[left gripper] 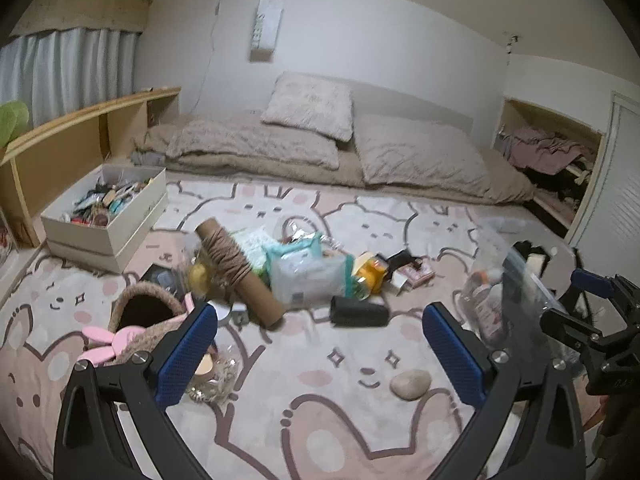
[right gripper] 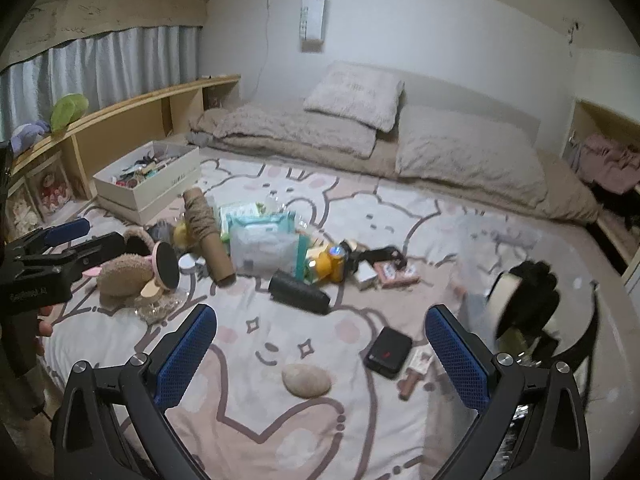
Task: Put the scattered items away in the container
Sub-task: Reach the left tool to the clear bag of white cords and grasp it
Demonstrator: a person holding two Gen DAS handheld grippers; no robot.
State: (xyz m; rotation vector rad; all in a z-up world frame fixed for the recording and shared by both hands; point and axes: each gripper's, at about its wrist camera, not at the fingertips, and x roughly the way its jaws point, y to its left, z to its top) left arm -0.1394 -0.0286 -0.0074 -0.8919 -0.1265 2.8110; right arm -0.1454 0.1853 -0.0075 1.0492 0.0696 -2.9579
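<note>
Both tongs hung spread wide and empty over the bunny-print rug (right gripper: 248, 432): the left tongs (left gripper: 320, 344) above a bare stretch of it, the right tongs (right gripper: 320, 344) above a smooth pale stone (right gripper: 306, 380) that lay alone, well apart from the main clutter. The container, a white box (left gripper: 100, 236) already part-filled with small things, sat at the far left against the low wooden shelf (left gripper: 80, 136), and most of the scattered items lay in a heap in the middle of the rug: a cardboard tube wound with twine (left gripper: 236, 270), a pack of wipes (left gripper: 308, 272), a yellow jar (right gripper: 330, 266) and a black cylinder (left gripper: 359, 311) at the heap's near edge. A woven basket (left gripper: 148, 320) stood just beside the left tongs, and a black pouch (right gripper: 389, 351) lay near the right. The step in hand looked like choosing a first item. The black cylinder seemed the sound choice for the left tongs, being free of the heap and nearest; it would likely roll, so the pads ought to close across its width near the middle. The wipes pack would probably sag if pinched at a corner. The stone suited the right tongs, gripped low so it could not slip out.
</note>
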